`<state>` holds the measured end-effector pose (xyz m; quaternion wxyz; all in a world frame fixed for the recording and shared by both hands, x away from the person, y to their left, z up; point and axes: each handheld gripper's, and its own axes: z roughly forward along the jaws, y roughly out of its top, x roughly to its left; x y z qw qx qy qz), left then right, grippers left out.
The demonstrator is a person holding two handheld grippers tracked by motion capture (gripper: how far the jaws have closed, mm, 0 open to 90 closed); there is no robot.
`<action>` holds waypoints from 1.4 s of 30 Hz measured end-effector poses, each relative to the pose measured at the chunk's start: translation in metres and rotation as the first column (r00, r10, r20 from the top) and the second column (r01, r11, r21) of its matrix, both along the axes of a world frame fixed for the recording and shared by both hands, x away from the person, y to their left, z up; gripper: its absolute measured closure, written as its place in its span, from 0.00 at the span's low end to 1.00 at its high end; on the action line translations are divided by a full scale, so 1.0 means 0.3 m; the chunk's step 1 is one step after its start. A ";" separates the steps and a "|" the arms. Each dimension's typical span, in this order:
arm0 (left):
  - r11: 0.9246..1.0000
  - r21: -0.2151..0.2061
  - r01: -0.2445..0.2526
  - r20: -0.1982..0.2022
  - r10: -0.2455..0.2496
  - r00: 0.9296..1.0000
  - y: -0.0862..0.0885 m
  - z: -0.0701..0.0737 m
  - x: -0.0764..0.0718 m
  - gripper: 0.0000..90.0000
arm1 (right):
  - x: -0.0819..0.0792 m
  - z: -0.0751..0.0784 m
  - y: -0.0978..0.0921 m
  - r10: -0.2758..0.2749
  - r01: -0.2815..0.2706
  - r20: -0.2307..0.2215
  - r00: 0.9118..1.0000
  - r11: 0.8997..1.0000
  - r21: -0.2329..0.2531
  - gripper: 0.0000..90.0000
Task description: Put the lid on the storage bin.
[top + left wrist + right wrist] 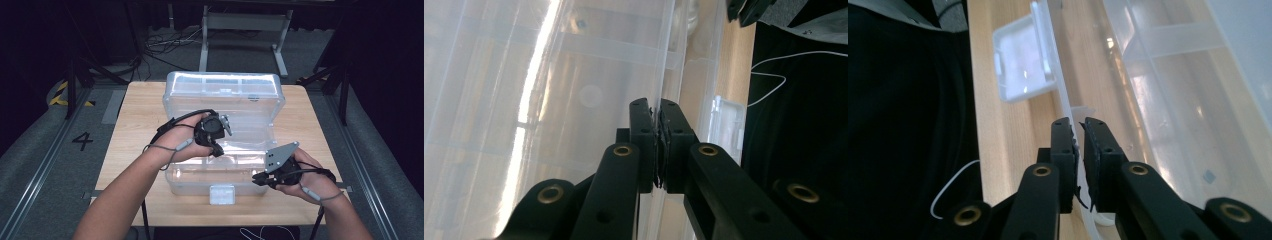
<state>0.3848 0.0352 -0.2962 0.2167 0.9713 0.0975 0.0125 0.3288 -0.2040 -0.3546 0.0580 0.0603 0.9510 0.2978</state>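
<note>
A clear plastic storage box (223, 95) lies open on the wooden table (135, 130), its white latch (221, 194) at the near edge. Over the middle of the box, my left gripper (218, 151) points down. In the left gripper view the left gripper (656, 102) is shut on a thin clear wall (667, 55) of the box, with the latch (729, 125) to the right. At the box's near right corner, my right gripper (257, 178) points left. In the right gripper view the right gripper (1077, 122) is shut on the clear rim (1055, 70) beside the latch (1020, 65).
A metal stand (245, 30) and loose cables (165, 45) are on the floor beyond the table. A "4" floor mark (82, 141) and yellow-black tape (60, 92) lie to the left. Bare table wood flanks the box on both sides.
</note>
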 end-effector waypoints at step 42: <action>0.999 -0.004 -0.038 0.023 0.038 0.999 0.003 -0.023 -0.047 0.96 | 0.069 0.124 -0.199 -0.341 0.334 -0.072 0.937 0.818 0.469 1.00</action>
